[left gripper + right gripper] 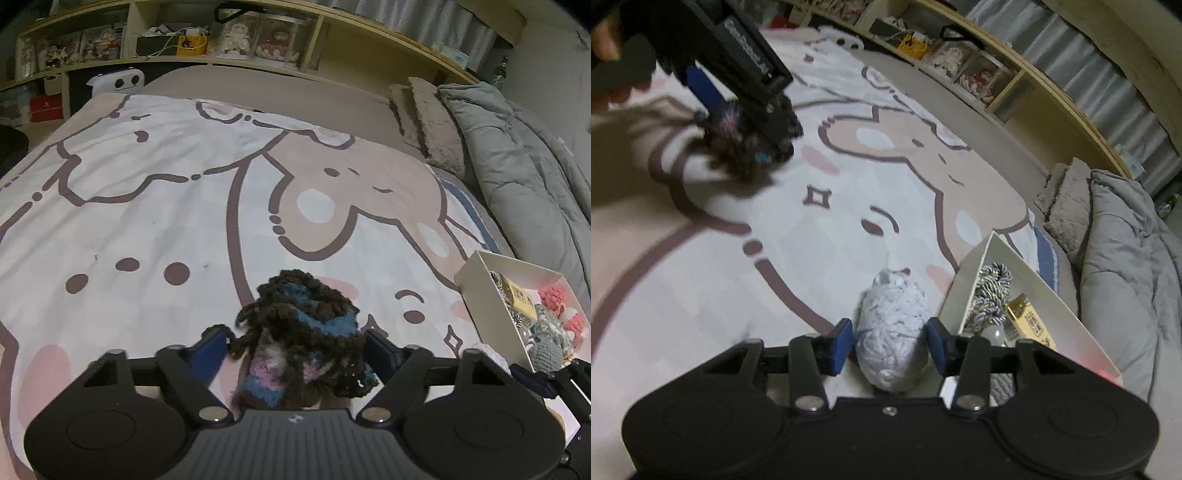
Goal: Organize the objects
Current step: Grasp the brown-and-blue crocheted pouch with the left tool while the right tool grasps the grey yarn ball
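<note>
two tools over the bed, each with a yarn item between its fingers

the left tool (295, 350) points down at the bed with a dark brown, blue and pink crocheted piece (303, 332) between its blue-padded fingers (208, 350). the piece fills the gap from one pad to the other, and in the left wrist view the pads sit against its sides, so the tool is pinching it. in the right wrist view the same tool (753, 133) appears at the upper left, blurred, with the dark piece (738, 147) hanging under it just above the cartoon-print bedspread (849, 206). part of a person's hand (605, 37) shows at the far upper left.

the right tool (890, 343) is clamped on a pale blue-white yarn bundle (892, 325); both blue pads press into its sides. the bundle points forward, away from the camera, over the bedspread.

just to the right of the bundle lies an open white box (967, 273) on the bed. inside it are a black-and-white twisted cord (991, 291), a yellow packet (1030, 321) and, in the left wrist view, pinkish-red crocheted bits (554, 295) and grey yarn (546, 350).

a grey duvet (1126, 258) is piled at the right side of the bed, with fuzzy pillows (1067, 206) beside it. a wooden shelf (332, 40) with boxed figures runs behind the bed.
</note>
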`<state>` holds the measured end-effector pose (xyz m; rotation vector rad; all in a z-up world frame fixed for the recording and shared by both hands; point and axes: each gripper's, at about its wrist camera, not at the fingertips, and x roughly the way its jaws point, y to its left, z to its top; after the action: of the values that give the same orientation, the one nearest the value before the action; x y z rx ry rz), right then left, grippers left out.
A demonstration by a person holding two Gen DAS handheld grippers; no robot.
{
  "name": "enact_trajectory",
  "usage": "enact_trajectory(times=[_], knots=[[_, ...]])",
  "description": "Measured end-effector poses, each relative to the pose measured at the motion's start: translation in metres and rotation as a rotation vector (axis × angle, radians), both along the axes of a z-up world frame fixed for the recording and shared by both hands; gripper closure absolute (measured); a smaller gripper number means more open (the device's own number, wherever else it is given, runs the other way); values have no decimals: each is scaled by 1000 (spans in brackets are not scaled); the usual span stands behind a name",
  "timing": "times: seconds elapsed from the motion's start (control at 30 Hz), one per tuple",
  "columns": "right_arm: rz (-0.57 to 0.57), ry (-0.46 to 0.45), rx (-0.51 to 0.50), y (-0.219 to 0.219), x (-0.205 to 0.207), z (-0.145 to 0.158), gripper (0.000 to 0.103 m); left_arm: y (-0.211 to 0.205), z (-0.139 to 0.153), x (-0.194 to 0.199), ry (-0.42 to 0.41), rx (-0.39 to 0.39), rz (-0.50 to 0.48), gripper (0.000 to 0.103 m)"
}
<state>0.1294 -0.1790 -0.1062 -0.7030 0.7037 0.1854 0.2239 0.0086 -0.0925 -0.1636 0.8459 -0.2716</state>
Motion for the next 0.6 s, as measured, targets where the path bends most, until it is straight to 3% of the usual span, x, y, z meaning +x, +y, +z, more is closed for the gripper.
enact_trajectory(times=[0.07,0.2,0.43,0.57,0.6], knots=[[-13,7,19,-2,1,3,66,1,-1,1,16,-24,-13,41],[-47,23,98,-8,2,11,69,2,0,-2,15,-19,-28,51],[-102,76,340,-16,-3,31,69,5,9,-10,20,-25,-38,63],[-132,133,487,-20,-10,41,69,4,15,-19,37,-10,-59,96],[-138,146,515,-21,-12,43,69,4,16,-21,39,-9,-63,96]])
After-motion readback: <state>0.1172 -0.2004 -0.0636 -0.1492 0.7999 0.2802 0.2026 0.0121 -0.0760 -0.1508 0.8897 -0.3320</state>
